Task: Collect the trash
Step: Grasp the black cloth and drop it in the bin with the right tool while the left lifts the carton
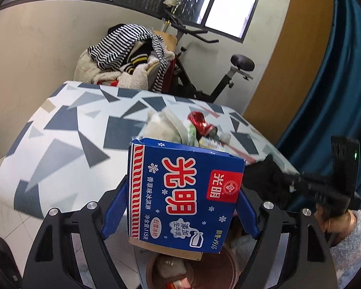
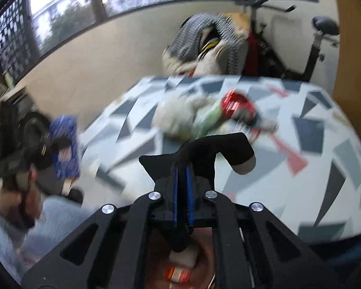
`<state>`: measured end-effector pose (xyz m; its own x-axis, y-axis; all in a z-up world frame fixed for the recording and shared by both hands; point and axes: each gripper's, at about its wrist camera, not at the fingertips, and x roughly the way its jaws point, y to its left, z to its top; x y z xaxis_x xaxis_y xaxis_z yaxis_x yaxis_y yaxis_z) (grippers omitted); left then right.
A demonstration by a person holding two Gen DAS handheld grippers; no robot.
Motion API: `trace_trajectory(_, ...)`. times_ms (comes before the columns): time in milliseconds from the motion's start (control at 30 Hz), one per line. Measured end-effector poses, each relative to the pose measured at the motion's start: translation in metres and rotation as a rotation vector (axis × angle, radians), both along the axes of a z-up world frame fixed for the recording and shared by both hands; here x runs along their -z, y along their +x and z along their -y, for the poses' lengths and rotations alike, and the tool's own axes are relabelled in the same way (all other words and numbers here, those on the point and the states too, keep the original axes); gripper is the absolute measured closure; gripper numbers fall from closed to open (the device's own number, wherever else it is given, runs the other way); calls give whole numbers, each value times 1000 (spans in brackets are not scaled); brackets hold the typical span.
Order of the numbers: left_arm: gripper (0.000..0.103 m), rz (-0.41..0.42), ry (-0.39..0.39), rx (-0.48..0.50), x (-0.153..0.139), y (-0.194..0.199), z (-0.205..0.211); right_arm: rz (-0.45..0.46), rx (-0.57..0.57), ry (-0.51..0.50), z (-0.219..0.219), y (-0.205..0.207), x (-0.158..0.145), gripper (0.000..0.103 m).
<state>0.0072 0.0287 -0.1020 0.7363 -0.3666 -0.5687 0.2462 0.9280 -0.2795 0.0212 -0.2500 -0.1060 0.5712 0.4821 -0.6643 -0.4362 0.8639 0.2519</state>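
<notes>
My left gripper is shut on a blue ice-cream carton and holds it above a brown trash bin that has wrappers inside. My right gripper is shut on a black sock, which also shows in the left wrist view, over the same bin. The carton shows at the left of the right wrist view. More trash lies on the patterned table: a crushed red can, white crumpled tissue and a greenish wrapper.
Behind the table stands a chair piled with striped clothes and an exercise bike. A blue curtain hangs at the right. Tiled floor lies to the left of the table.
</notes>
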Motion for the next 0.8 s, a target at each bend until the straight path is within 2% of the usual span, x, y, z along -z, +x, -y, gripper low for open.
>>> trace_trajectory(167, 25, -11, 9, 1, 5, -16, 4, -112, -63, 7, -7, -30, 33, 93)
trace_trajectory(333, 25, -11, 16, 3, 6, -23, 10, -239, -109, -34, -25, -50, 71, 93)
trace_trajectory(533, 25, -1, 21, 19, 5, -26, 14, -286, -116, -71, -38, -53, 95, 92)
trace_trajectory(800, 25, -4, 4, 13, 5, -26, 12, -309, -143, -85, -46, -47, 104, 89)
